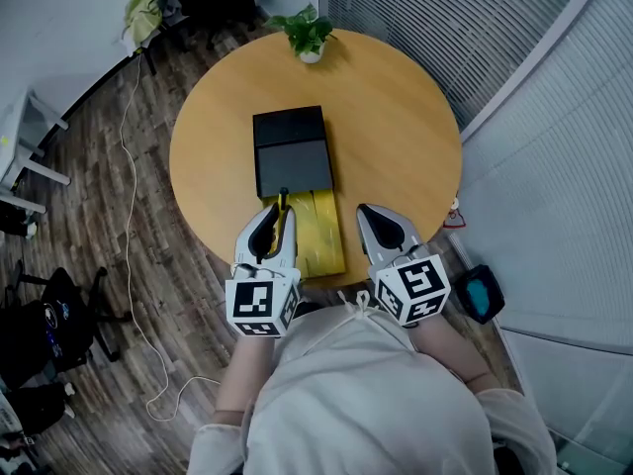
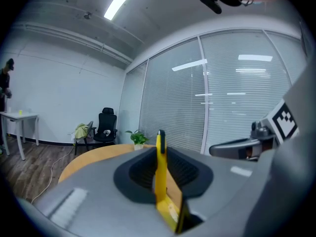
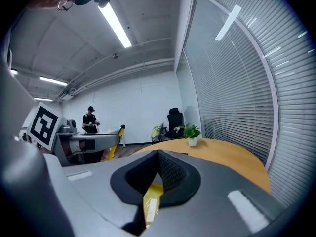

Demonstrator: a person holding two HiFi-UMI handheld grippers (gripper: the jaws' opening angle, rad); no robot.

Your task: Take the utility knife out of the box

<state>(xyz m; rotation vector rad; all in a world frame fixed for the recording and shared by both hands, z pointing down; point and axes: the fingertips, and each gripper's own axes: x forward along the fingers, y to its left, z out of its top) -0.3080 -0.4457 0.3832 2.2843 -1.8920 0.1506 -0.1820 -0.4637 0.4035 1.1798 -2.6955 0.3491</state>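
A black box (image 1: 290, 151) lies in the middle of the round wooden table (image 1: 406, 137). A yellow insert (image 1: 323, 234) sticks out of its near end. My left gripper (image 1: 272, 216) hovers over the insert's left edge, shut on the yellow utility knife (image 1: 283, 204). In the left gripper view the knife (image 2: 160, 167) stands on edge between the jaws and pokes past their tips. My right gripper (image 1: 371, 216) sits just right of the insert with its jaws together and nothing held. A strip of yellow shows below its jaws in the right gripper view. That view also shows the left gripper (image 3: 84, 143) with the knife (image 3: 117, 135).
A small potted plant (image 1: 309, 36) stands at the table's far edge. A white cable (image 1: 129, 216) trails over the wood floor on the left. A black office chair (image 2: 105, 125) and a white desk (image 2: 19, 117) stand by the far wall. A person (image 3: 90, 120) stands in the distance.
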